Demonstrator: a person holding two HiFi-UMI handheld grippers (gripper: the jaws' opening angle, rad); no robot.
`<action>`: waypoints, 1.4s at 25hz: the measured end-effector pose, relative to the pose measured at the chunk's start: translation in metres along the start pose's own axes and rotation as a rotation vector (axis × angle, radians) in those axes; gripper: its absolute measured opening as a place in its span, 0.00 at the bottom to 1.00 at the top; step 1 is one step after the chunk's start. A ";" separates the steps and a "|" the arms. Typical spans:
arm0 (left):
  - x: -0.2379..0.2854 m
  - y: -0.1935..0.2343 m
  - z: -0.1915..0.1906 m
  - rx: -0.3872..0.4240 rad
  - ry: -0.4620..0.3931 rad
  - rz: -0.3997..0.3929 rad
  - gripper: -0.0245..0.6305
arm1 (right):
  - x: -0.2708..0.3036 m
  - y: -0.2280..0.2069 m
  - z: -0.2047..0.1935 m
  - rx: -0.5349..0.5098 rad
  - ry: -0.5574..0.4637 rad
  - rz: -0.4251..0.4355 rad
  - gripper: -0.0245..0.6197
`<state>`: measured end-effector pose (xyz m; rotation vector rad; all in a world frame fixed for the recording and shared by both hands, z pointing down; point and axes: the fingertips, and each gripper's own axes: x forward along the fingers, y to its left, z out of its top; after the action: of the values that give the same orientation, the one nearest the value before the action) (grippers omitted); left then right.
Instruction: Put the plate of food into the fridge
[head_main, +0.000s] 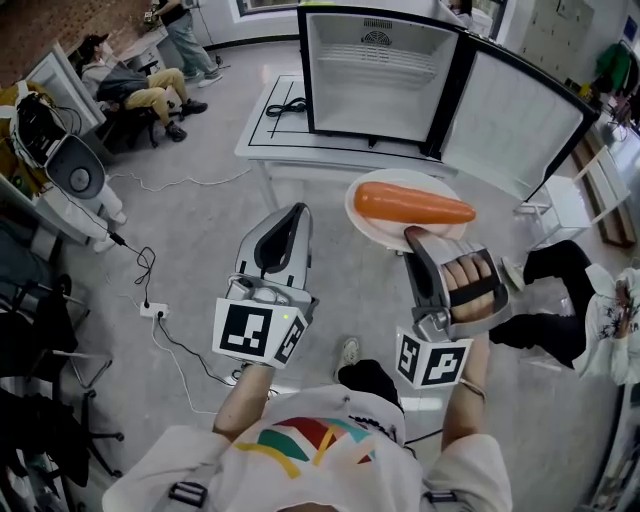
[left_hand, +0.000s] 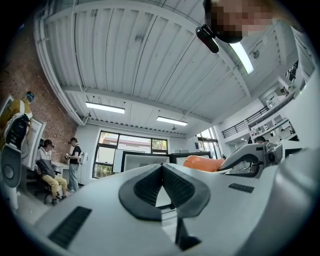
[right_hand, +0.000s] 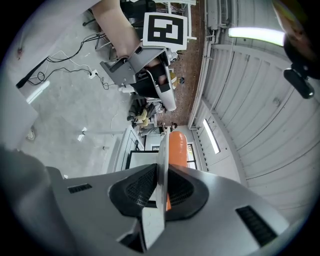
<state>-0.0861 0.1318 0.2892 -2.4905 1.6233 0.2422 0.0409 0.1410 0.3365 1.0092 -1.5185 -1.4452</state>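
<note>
A white plate (head_main: 362, 226) carrying a large orange carrot (head_main: 412, 204) hangs in the air in front of the open mini fridge (head_main: 380, 75). My right gripper (head_main: 418, 236) is shut on the plate's near rim. In the right gripper view the plate's edge (right_hand: 161, 165) runs between the pads, with the carrot (right_hand: 177, 145) lying beyond them. My left gripper (head_main: 293, 212) hovers to the plate's left, shut and holding nothing. In the left gripper view its closed pads (left_hand: 162, 172) point toward the fridge, and the carrot (left_hand: 202, 163) shows at the right.
The fridge stands on a low white table (head_main: 268, 135), its door (head_main: 520, 120) swung wide to the right and its inside bare. A black cable (head_main: 288, 105) lies on the table. Cables and a power strip (head_main: 153, 310) cross the floor. People sit at the far left (head_main: 140, 85).
</note>
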 end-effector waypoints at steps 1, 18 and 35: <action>0.000 0.001 -0.001 0.008 0.000 0.009 0.05 | 0.002 0.002 -0.002 0.003 -0.005 0.000 0.10; 0.098 0.039 0.001 0.028 -0.035 0.082 0.04 | 0.097 0.000 -0.055 0.055 -0.060 0.024 0.10; 0.159 0.069 -0.008 0.024 -0.030 0.131 0.04 | 0.171 -0.002 -0.078 0.026 -0.118 0.068 0.10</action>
<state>-0.0855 -0.0388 0.2593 -2.3545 1.7695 0.2732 0.0501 -0.0465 0.3408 0.8927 -1.6441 -1.4620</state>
